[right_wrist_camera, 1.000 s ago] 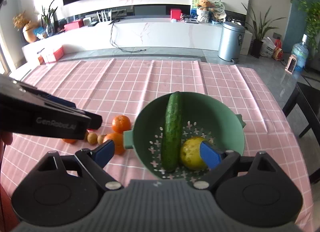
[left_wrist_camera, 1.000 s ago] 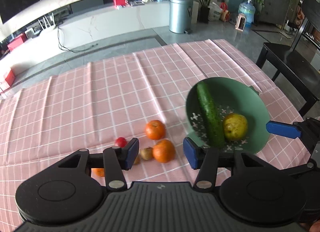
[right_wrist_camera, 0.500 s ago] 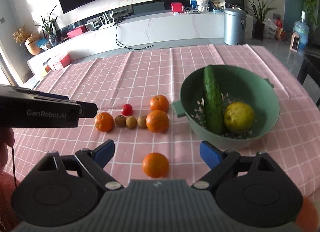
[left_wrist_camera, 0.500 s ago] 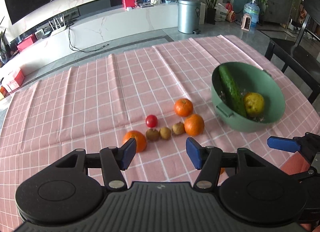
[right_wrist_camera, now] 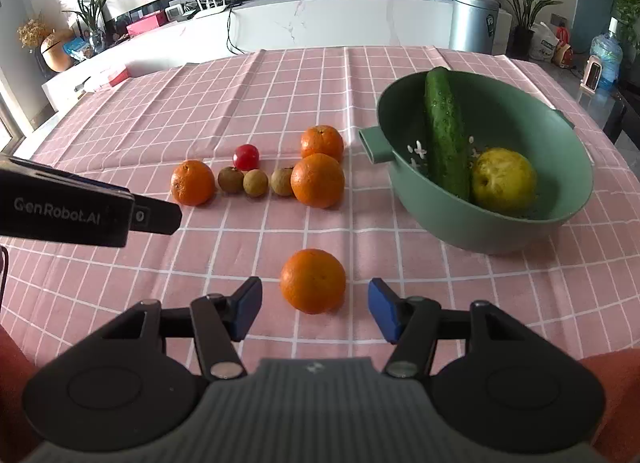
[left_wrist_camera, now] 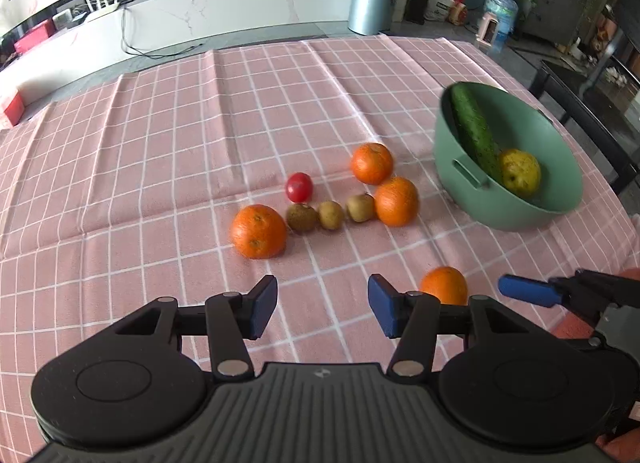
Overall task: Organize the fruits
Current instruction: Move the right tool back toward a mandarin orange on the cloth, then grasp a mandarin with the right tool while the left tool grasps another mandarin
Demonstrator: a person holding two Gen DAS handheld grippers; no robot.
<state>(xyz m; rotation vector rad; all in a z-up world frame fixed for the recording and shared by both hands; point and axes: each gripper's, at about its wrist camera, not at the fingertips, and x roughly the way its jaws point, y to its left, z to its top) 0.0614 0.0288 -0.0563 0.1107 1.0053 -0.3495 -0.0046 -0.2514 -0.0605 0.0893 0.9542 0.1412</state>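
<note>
A green colander bowl (right_wrist_camera: 560, 223) (left_wrist_camera: 520, 219) at the right holds a cucumber (right_wrist_camera: 444, 131) and a yellow pear (right_wrist_camera: 504, 179). On the pink checked cloth lie three oranges (right_wrist_camera: 318, 180), a red tomato (right_wrist_camera: 246, 156) and three small brown fruits (right_wrist_camera: 256, 182) in a cluster. A lone orange (right_wrist_camera: 313, 280) (left_wrist_camera: 444, 285) lies nearer, just ahead of my right gripper (right_wrist_camera: 314, 309), which is open and empty. My left gripper (left_wrist_camera: 322, 305) is open and empty, short of the cluster (left_wrist_camera: 258, 231).
The table's right edge runs beside the bowl, with a dark chair (left_wrist_camera: 580, 103) past it. The left gripper's body (right_wrist_camera: 80, 211) reaches in from the left in the right wrist view. A white counter and a bin (right_wrist_camera: 472, 25) stand far behind.
Both grippers have pulled back from the bowl toward the near edge. The cluster and the lone orange came into view. Both stayed open.
</note>
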